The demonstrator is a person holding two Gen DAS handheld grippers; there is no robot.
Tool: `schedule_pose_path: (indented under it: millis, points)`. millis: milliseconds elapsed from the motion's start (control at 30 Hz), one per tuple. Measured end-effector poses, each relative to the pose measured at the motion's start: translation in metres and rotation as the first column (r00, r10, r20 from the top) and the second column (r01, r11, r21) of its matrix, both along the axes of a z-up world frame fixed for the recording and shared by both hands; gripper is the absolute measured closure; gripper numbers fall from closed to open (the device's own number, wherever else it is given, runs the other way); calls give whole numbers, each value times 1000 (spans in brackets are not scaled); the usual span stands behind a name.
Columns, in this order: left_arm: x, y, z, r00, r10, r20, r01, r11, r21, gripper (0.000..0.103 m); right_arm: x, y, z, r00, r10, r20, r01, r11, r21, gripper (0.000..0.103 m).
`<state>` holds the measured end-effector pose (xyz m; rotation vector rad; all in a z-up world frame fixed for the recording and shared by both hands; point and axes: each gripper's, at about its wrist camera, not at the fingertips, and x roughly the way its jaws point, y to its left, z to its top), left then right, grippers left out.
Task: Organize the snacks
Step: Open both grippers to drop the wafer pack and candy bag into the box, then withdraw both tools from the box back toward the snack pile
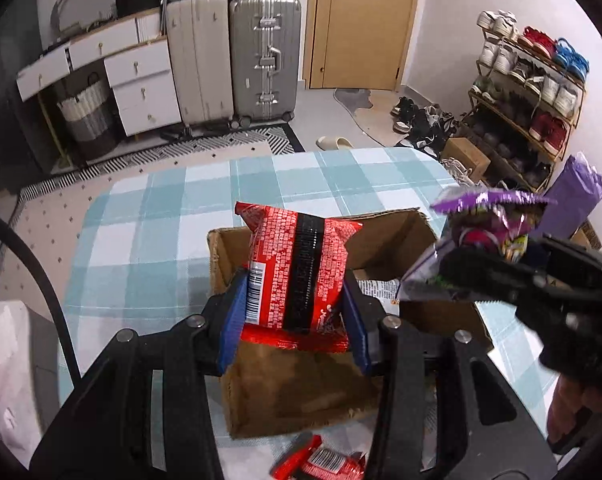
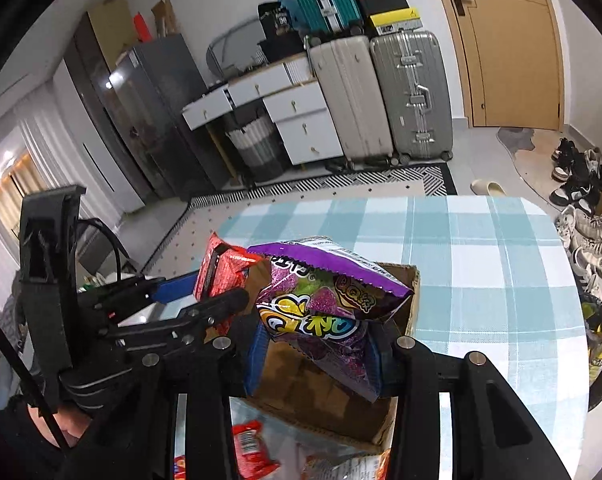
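Left gripper point(image 1: 293, 312): we clamp the red pack point(image 1: 297, 268) above the box point(image 1: 301, 396).
Right gripper point(image 2: 315, 356): we clamp the purple bag point(image 2: 325, 308) over the same box.
Progress: neither is in yet; more red packs point(image 1: 321, 460) lie loose on the table point(image 1: 149, 216).
Left view only: shoe rack point(image 1: 529, 92).
Right view only: dark cabinet point(image 2: 149, 112).

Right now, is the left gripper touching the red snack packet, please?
Touching: the left wrist view shows the left gripper with both blue pads pressed against the red snack packet.
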<state>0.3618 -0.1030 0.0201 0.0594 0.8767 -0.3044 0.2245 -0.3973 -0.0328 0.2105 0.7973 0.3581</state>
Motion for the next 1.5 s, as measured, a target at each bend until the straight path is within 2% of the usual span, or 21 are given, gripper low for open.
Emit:
schedule_pose_path:
  millis: [100,167,233,333,400,500,600,700,867,933,1167,1300,1500]
  points:
    - [10,6,-16,999,5,-38,-6,1000,-5,62,6,4,-11,1000,13,-13,-14,1000,-20,63]
    - [12,8,-19,999,10,-31,-10,1000,0,61,9,7,-14,1000,13,-15,-14,998,-56,62]
    - [14,8,-21,999,5,-37,-5,1000,4,58,10,8,-17,1000,9,-8,-9,997,-72,57]
    - [10,11,-19,999,30,-26,-29,999,25,48,10,6,-17,1000,-5,5,5,997,-71,48]
    - [0,15,-12,999,54,5,-54,998,32,33,8,5,-15,1000,-6,3,7,998,-64,48]
    - [-19,23,3,995,77,66,-80,996,38,24,-1,3,-7,1000,-10,10,11,998,-63,48]
    - [-41,26,18,990,70,119,-78,995,62,23,-18,0,6,999,-18,39,20,998,-55,47]
    - [-66,28,33,987,54,153,-69,993,91,22,-38,-4,21,998,-19,66,22,999,-49,41]
    - [-114,28,56,977,37,208,-62,991,115,18,-82,-4,48,991,-10,137,19,997,-68,39]
    - [-132,29,63,975,44,218,-68,992,104,18,-99,-4,56,988,-9,153,19,998,-63,34]
    - [-191,39,75,973,66,219,-83,994,69,16,-163,-4,72,978,0,208,8,999,-37,33]
    - [-222,46,77,968,75,240,-92,994,60,5,-200,-2,75,968,3,249,8,999,-45,27]
    - [-262,66,79,957,97,275,-107,994,21,3,-245,3,73,955,11,297,4,999,-47,25]
